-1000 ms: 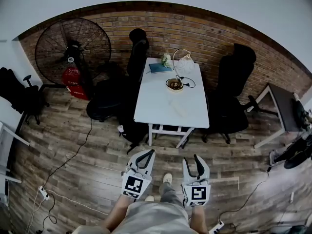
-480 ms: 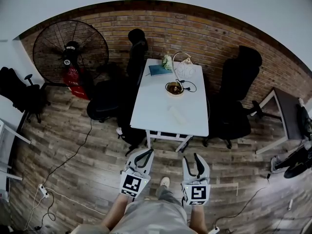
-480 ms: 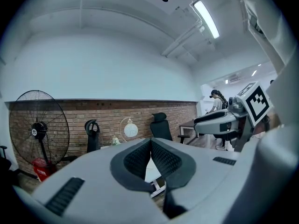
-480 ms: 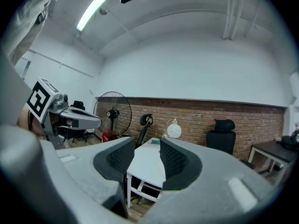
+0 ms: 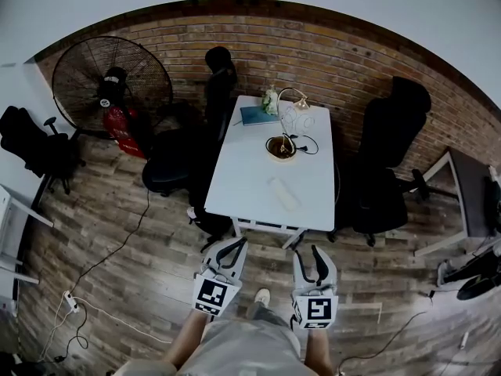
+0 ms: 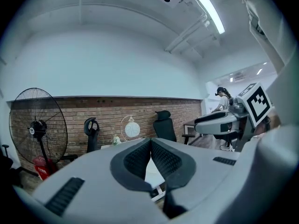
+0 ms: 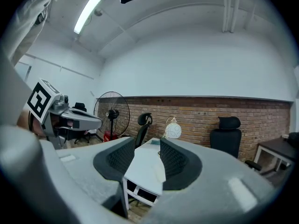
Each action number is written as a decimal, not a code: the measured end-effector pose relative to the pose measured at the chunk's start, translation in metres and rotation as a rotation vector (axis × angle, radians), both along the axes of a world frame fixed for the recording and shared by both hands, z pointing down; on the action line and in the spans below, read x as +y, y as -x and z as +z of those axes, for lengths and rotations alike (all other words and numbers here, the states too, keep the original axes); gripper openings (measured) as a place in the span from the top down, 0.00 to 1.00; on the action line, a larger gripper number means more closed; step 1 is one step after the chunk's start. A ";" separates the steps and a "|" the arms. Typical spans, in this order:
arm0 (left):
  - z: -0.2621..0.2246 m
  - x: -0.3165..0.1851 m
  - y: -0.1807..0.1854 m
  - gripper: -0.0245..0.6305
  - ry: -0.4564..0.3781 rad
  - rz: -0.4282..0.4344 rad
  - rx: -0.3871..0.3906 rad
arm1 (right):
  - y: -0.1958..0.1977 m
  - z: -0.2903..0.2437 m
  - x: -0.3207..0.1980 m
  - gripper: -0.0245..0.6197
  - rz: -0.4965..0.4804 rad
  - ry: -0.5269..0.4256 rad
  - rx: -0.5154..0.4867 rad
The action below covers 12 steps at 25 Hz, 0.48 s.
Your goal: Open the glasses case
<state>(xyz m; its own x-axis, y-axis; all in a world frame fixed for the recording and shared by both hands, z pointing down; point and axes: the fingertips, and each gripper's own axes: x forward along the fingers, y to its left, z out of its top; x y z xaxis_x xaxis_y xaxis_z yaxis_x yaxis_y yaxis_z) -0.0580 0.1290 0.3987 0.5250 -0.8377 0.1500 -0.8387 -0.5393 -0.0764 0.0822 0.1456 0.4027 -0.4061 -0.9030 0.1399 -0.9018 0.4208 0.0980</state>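
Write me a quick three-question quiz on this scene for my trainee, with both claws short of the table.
1. True or false: the glasses case lies on the white table, touched by neither claw.
2. Which claw has its jaws apart, with nothing between them? A) left claw B) right claw C) both
3. Fill in: seen from the person, the blue book lies at the table's ___ end.
Key: 1 true; 2 B; 3 far.
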 end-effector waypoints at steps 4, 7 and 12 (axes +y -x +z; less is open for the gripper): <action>-0.001 -0.017 -0.011 0.95 0.002 -0.019 -0.002 | -0.012 0.000 -0.020 0.70 -0.018 0.002 -0.003; -0.001 -0.030 -0.020 0.95 0.000 -0.032 -0.008 | -0.020 0.000 -0.034 0.70 -0.032 -0.001 -0.008; -0.002 -0.052 -0.035 0.95 0.002 -0.053 -0.017 | -0.036 0.000 -0.058 0.70 -0.049 -0.001 -0.019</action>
